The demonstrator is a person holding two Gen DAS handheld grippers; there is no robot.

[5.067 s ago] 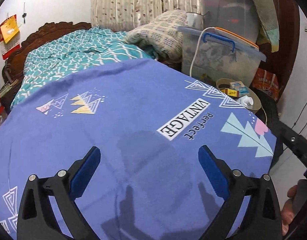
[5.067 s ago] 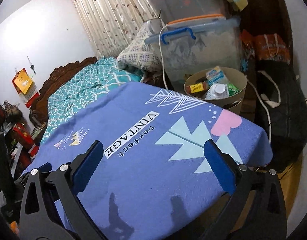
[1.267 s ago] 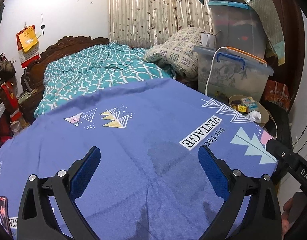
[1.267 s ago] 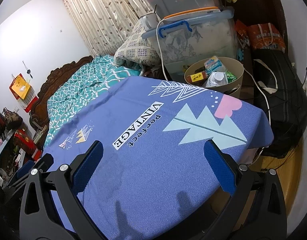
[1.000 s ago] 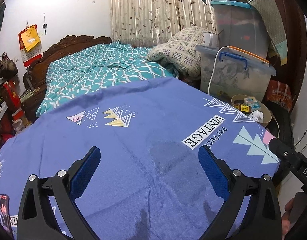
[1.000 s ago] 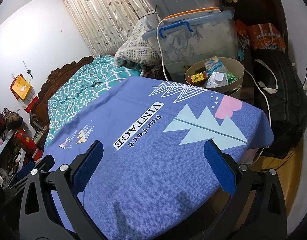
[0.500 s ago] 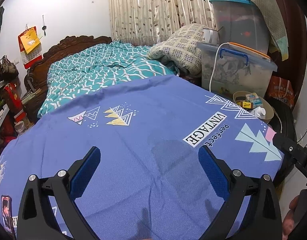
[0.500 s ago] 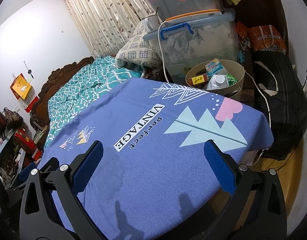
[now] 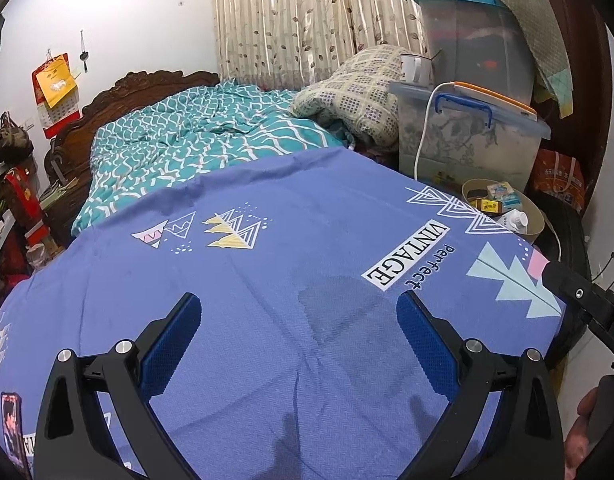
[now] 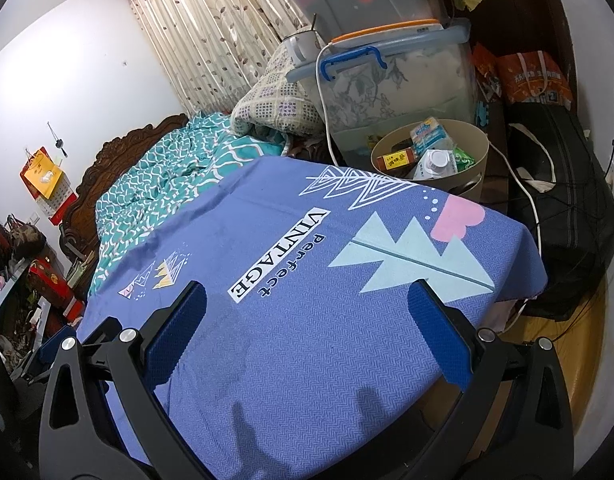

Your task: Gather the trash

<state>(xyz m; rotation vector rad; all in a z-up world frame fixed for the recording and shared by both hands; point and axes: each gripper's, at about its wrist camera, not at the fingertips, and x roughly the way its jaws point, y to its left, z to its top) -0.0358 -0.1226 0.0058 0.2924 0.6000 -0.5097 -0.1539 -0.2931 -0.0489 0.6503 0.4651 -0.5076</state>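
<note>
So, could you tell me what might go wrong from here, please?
The bin looks nearly full, with a white bottle and cartons up near its rim, so added trash may spill. The white cable hangs beside the bin and could snag the right gripper. Both grippers are open and empty above the blue cloth.

1 trash bin (image 10: 481, 160), 2 storage boxes (image 10: 399, 80), 1 blue cloth (image 10: 307, 320), 1 mug (image 10: 301, 46).
</note>
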